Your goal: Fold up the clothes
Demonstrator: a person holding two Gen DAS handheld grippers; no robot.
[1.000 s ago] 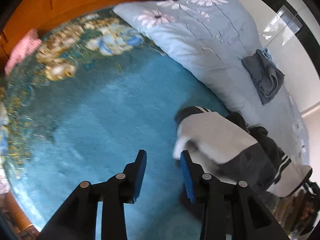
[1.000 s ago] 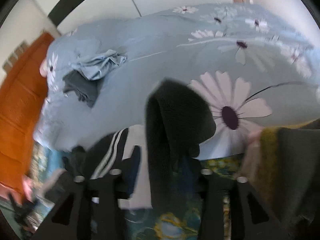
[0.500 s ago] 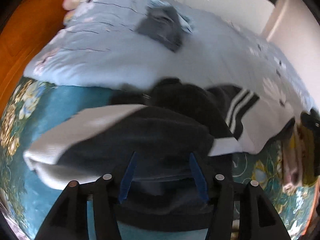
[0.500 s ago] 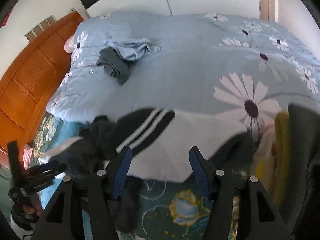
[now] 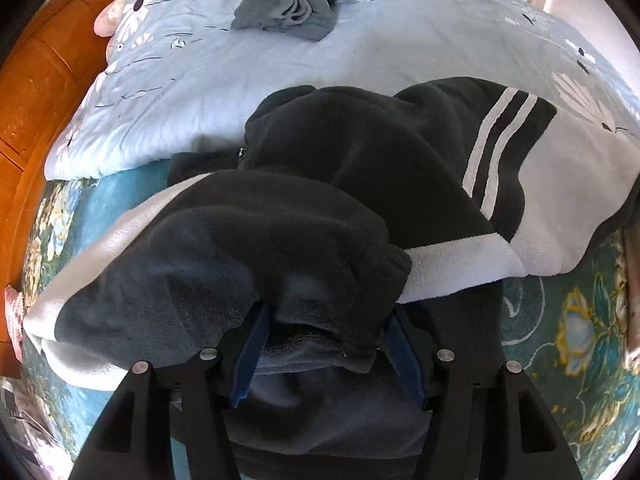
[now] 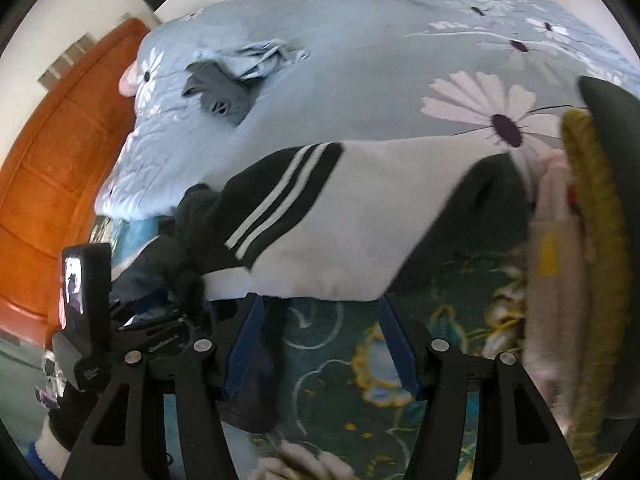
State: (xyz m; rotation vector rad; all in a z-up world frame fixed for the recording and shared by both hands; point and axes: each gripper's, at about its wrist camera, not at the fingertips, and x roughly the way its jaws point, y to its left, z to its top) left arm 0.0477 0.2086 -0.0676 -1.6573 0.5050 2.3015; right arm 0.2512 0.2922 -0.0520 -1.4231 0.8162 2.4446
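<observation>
The left claw stands wide, its blue pads spread apart with dark folds of the fleece jacket draped loosely between and over them; no pinch shows. The right claw is also wide, its fingers framing the jacket's white hem at 12 o'clock, above the floral teal blanket. The jacket lies on the bed, black with white stripes, against the pale blue daisy quilt. At 11 o'clock on the quilt sits a grey folded garment.
</observation>
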